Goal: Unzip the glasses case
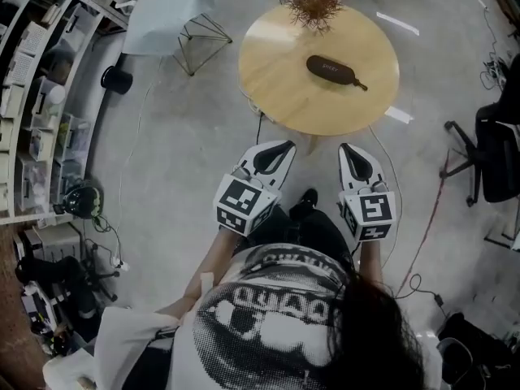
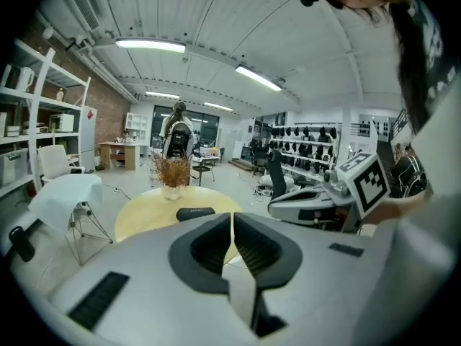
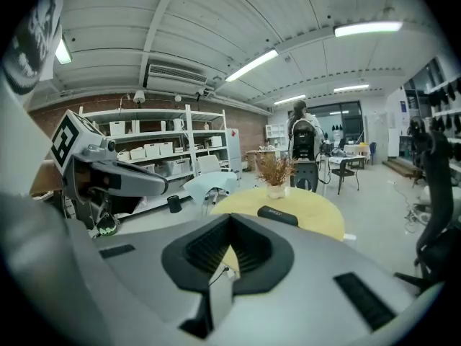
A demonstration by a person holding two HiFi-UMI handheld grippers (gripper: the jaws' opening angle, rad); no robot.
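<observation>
A dark oval glasses case (image 1: 333, 71) lies on the round wooden table (image 1: 276, 80), right of centre; it also shows small in the left gripper view (image 2: 195, 212) and the right gripper view (image 3: 278, 215). Both grippers hang in the air short of the table's near edge, over the floor. The left gripper (image 1: 286, 146) has its jaws together with nothing between them (image 2: 232, 222). The right gripper (image 1: 344, 148) is shut and empty too (image 3: 229, 225). Neither touches the case.
A vase of dried twigs (image 1: 313, 2) stands at the table's far side. A draped chair (image 1: 166, 19) sits to the left of the table, shelving (image 1: 36, 96) lines the left wall, and an office chair (image 1: 491, 149) stands at the right. Cables run over the floor.
</observation>
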